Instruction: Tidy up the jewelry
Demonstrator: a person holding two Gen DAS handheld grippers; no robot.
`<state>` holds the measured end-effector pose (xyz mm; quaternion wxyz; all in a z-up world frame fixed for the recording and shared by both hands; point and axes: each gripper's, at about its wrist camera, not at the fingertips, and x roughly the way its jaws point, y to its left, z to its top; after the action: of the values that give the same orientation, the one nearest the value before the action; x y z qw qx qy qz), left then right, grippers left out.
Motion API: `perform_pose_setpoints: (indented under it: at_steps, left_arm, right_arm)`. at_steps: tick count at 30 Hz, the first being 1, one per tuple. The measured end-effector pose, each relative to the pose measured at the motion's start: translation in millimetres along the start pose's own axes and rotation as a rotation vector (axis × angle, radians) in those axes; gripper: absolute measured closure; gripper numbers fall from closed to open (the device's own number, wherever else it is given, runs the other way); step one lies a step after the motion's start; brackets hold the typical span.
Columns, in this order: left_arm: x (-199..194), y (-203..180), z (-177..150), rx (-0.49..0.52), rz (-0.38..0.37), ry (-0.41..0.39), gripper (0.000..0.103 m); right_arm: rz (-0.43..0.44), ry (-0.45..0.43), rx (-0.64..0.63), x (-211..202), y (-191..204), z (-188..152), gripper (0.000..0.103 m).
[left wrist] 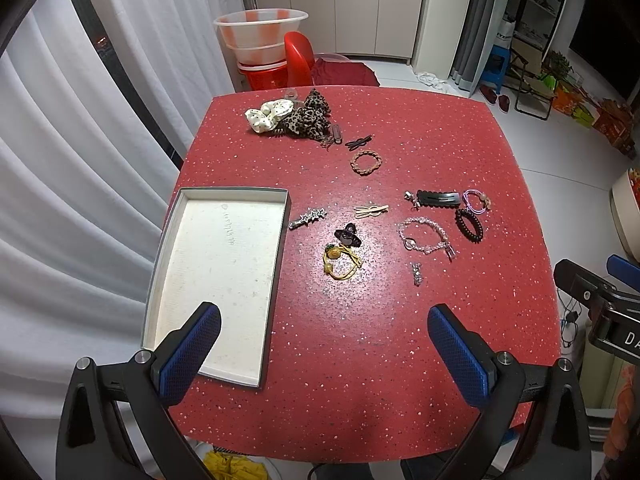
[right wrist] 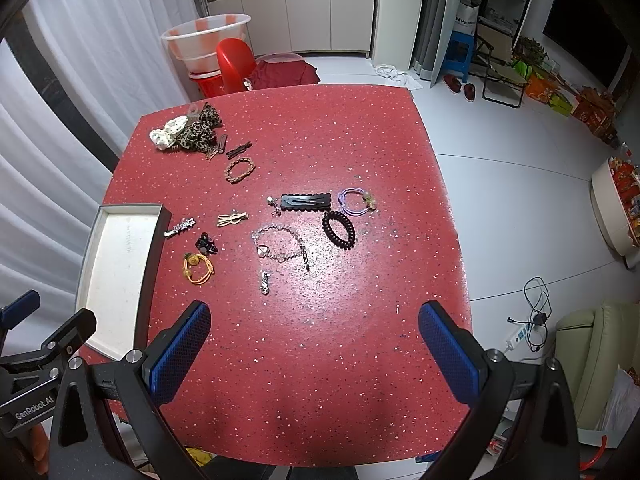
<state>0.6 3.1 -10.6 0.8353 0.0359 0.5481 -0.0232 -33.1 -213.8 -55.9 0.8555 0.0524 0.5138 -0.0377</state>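
Both the left gripper (left wrist: 324, 354) and the right gripper (right wrist: 314, 350) gape wide, empty, above the red table (left wrist: 400, 360). Clips and bracelets lie scattered right of the white tray (left wrist: 224, 264); scrunchies (left wrist: 288, 118) are piled beyond it.

Even indoor light from overhead — a soft glare patch on the red counter (right wrist: 328, 264), faint shadows, sharp focus; fisheye bending curves edges, corners black.

Worktop (left wrist: 400, 340) was red with pale speckles. Tray (left wrist: 224, 264) white inside, grey rim. Scrunchies: cream (left wrist: 266, 116) and leopard-print (left wrist: 310, 118). Coil tie (right wrist: 338, 230) black, snap clip (right wrist: 306, 202) black, elastic (right wrist: 352, 202) purple. Fingers (right wrist: 180, 354) had blue pads.
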Motion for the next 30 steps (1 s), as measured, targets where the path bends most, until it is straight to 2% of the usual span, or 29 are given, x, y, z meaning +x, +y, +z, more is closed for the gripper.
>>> perform_pose_setpoints:
  at_steps: [30]
  left_arm:
    - [1.3,3.7,1.7,-0.004,0.004,0.005,0.000]
  right_arm:
    - [0.000,0.004,0.001,0.0,1.9,2.3,0.000]
